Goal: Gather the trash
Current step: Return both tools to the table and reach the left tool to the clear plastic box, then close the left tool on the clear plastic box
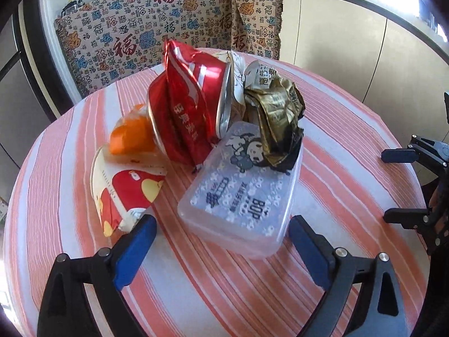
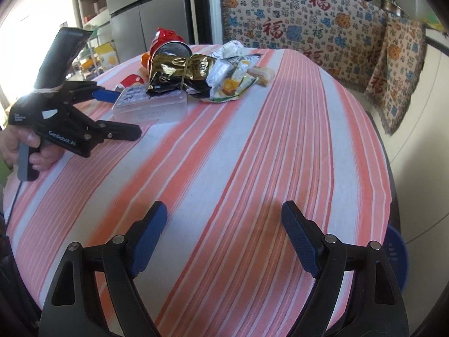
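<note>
A pile of trash lies on the striped round table [image 1: 350, 168]. In the left wrist view a clear plastic box [image 1: 238, 193] lies nearest, with a crumpled gold wrapper [image 1: 277, 118] on its far end, a red snack bag [image 1: 188, 106] behind it, an orange packet [image 1: 130, 136] and a red-and-yellow wrapper [image 1: 123, 193] at its left. My left gripper [image 1: 221, 233] is open, its fingers either side of the box's near end, not touching. My right gripper [image 2: 224, 224] is open and empty over bare cloth. The pile shows far left in the right wrist view, with the box [image 2: 148, 102].
A patterned cloth [image 1: 157, 28] covers furniture behind the table. White cabinets [image 1: 350, 45] stand at the right. A fridge [image 2: 151, 8] stands behind the table in the right wrist view. A blue round bin [image 2: 397, 255] sits below the table's right edge.
</note>
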Demonstrator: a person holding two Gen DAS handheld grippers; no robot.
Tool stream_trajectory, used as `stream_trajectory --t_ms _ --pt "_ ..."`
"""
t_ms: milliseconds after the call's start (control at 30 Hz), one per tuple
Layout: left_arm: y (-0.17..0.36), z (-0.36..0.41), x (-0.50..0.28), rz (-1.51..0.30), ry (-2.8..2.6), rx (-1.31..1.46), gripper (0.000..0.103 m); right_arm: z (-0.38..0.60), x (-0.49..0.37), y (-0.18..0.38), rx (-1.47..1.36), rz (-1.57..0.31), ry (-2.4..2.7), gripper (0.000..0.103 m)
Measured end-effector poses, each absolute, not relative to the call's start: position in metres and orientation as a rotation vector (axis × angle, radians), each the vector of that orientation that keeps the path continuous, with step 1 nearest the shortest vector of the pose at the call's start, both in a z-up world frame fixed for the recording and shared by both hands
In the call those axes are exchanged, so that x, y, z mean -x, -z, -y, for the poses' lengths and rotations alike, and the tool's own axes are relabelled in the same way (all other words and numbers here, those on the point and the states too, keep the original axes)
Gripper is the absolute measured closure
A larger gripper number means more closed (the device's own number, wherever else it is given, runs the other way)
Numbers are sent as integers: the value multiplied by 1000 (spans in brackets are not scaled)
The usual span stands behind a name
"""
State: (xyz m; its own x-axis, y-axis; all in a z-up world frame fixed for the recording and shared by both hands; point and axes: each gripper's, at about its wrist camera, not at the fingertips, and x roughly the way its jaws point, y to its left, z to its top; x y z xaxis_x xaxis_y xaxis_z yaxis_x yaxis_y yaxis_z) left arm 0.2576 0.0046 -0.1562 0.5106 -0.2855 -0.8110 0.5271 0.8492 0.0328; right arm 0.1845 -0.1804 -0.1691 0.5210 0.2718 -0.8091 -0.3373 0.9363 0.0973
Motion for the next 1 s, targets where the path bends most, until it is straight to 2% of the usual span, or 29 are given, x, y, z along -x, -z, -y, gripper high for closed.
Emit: stream_trajectory --t_ms 200,233,267,400,733,1000 --pt "152 6 -260 -852 516 -309 9 180 -183 169 81 -951 -364 18" --pt "152 6 -259 -846 517 -300 23 180 -183 169 81 -951 -364 18" --pt "152 5 -259 -858 537 -277 29 179 -183 169 83 -950 -364 18" --pt "149 0 -241 -837 504 -220 30 178 -182 169 87 -950 -363 18" --pt "146 -11 -118 -860 278 -207 30 175 -178 169 101 -941 -360 16" --pt "143 -61 -106 -831 -24 -61 30 175 -177 169 96 -939 -347 16"
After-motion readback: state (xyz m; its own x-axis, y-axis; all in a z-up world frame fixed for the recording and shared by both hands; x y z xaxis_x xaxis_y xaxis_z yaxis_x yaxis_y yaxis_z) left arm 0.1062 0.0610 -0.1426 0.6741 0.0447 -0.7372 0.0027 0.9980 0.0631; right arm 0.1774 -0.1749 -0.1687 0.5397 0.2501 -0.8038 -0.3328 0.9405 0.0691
